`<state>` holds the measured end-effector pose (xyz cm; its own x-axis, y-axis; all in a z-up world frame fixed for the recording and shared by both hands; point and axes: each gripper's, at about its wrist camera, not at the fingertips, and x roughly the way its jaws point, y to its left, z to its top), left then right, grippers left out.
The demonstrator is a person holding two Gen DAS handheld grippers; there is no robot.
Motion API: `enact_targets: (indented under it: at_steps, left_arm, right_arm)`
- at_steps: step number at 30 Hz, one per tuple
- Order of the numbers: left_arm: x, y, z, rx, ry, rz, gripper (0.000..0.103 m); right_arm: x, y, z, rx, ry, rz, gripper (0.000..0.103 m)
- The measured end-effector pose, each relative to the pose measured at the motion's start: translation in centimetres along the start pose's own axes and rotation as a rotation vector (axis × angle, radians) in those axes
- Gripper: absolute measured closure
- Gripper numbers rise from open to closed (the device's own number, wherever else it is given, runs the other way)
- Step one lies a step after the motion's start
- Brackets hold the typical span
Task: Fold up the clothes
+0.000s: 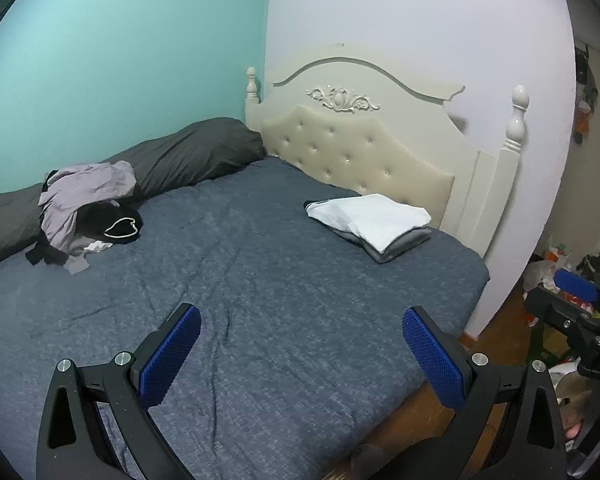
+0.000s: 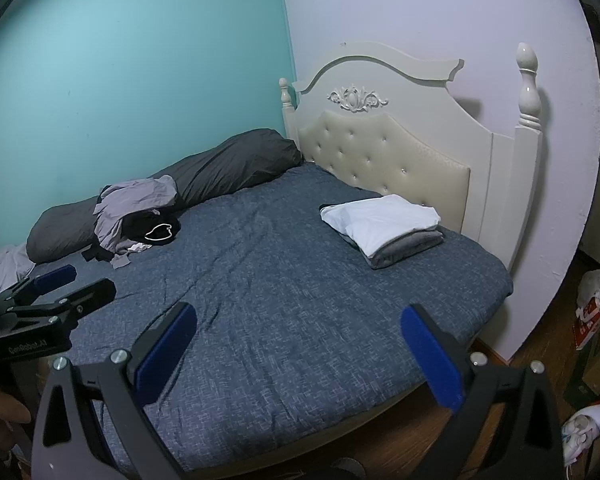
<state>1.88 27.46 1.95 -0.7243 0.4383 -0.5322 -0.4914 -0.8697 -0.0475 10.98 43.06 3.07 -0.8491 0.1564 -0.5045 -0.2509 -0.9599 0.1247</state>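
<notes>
Above the bed (image 1: pixel 260 280), left claw (image 1: pixel 302 344) and right claw (image 2: pixel 298 340) both spread apart, empty; folded stack (image 1: pixel 374 220) near headboard (image 1: pixel 364 152); loose pile (image 1: pixel 88 208) opposite.

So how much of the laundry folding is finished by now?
Done: a neat folded stack, white garment on grey, lies on the blue bedspread near the cream headboard. In hand: nothing; the left gripper and right gripper are both open and empty. Left: the rumpled heap of lilac and black clothes beside the dark pillow.
</notes>
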Motion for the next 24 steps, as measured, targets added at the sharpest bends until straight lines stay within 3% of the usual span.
enact_targets:
  at_steps: [12, 24]
  left_arm:
    - [0.4, 0.5, -0.1, 0.001, -0.002, 0.068, 0.000]
    - [0.6, 0.8, 0.0, 0.003, -0.007, 0.074, 0.000]
  right_arm:
    - [0.6, -0.2, 0.2, 0.002, 0.006, 0.000, 0.000]
    - [1.2, -0.4, 0.0, 0.004, 0.016, -0.002, 0.000]
